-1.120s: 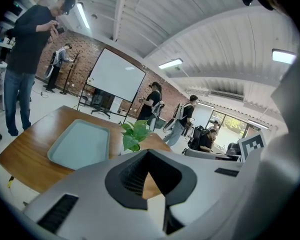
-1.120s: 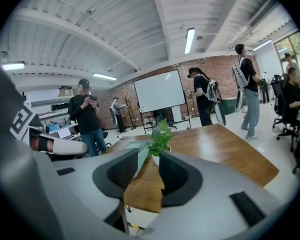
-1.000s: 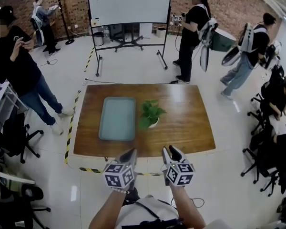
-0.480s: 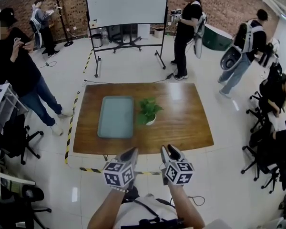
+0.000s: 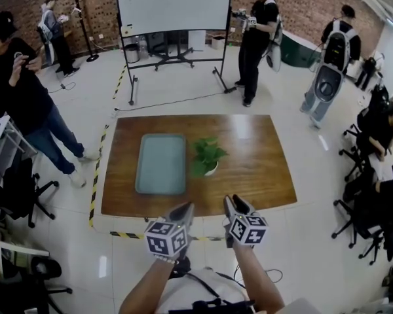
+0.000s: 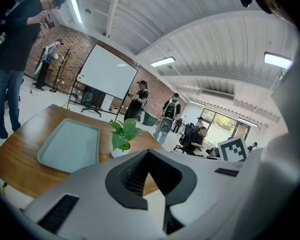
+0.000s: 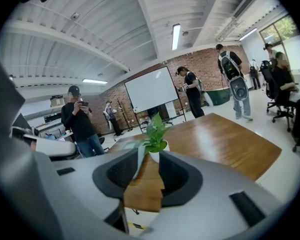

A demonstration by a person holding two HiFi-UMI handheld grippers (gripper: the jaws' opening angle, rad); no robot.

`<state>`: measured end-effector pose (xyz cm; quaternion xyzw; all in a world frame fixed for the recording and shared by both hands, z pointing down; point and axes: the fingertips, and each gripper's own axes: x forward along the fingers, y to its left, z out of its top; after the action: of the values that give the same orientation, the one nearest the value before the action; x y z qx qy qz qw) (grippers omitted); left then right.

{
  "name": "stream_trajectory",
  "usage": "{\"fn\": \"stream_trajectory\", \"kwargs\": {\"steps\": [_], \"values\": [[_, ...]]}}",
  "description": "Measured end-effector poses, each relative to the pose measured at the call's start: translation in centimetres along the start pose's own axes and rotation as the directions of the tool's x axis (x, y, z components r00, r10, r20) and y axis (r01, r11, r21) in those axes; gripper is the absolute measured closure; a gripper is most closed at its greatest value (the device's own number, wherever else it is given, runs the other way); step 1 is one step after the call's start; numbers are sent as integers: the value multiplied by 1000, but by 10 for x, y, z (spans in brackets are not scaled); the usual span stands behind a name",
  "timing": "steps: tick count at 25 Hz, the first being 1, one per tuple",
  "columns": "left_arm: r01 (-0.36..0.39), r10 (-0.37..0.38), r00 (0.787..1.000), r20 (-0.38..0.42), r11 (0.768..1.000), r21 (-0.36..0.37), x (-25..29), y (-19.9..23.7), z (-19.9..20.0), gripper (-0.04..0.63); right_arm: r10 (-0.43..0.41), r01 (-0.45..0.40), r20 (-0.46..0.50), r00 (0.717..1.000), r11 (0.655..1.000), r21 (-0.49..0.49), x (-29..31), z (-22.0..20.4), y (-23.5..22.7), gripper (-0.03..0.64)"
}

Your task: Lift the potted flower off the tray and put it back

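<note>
Our left gripper (image 5: pixel 183 209) and right gripper (image 5: pixel 231 204): jaws spread, empty. The green plant in white pot (image 5: pixel 208 157) stands on brown wooden bench (image 5: pixel 262 175) beside grey-green tray (image 5: pixel 160 164), off it. We risk pinching too high and toppling it.

The head view looks steeply down from high above the wooden table (image 5: pixel 255 165), both gripper views sit low off its near edge facing the whiteboard (image 5: pixel 173 5), and all three share the tray (image 5: pixel 160 164) and potted flower (image 5: pixel 207 157).
</note>
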<state>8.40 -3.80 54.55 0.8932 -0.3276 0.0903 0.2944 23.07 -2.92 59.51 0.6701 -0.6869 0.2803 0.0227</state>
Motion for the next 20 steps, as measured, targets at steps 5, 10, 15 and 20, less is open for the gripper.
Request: {"fn": "stream_trajectory", "kwargs": {"steps": [5,10,15,20], "values": [[0,0,1000,-24,1000,29,18,25,15,598,-52,53,-32,998,997,48,56,1,-27,454],[40,-35,997,-64,997,73,41,43,36,598,-89,93,-56,994,993,70,107,7,-34,454],[90,-80,992,-93,991,98,65,53,48,598,-127,134,-75,989,985,104,151,5,-46,456],[123,-110,987,-120,987,102,81,65,49,598,-160,173,-101,982,975,139,189,-4,-63,459]]}}
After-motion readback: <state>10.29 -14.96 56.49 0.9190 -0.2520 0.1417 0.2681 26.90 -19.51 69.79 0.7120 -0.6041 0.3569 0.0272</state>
